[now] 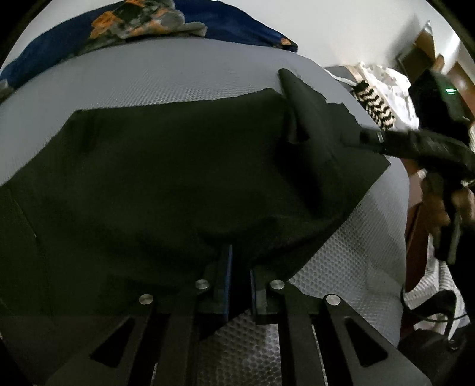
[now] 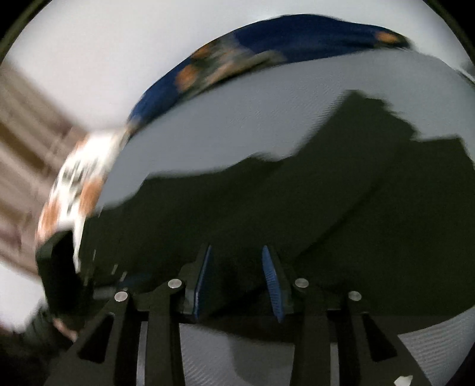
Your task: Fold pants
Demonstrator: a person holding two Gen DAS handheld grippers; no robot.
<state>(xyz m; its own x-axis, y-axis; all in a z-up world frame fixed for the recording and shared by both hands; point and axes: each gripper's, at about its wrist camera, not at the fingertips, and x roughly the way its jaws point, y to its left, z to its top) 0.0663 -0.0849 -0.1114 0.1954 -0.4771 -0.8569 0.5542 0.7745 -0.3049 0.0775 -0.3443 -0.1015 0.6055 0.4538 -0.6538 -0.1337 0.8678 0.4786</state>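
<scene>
The black pants (image 1: 166,178) are spread across the grey bed (image 1: 184,77), the left gripper (image 1: 239,267) has its jaws pinched on the near edge of the fabric, and the right gripper (image 2: 237,276) sits over the cloth with jaws apart, gripping nothing.

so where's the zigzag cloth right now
In the left wrist view, the zigzag cloth lies at the right, just past the mattress edge, beyond the pants.

White wall (image 1: 341,26) behind grey mattress (image 1: 178,77).
</scene>
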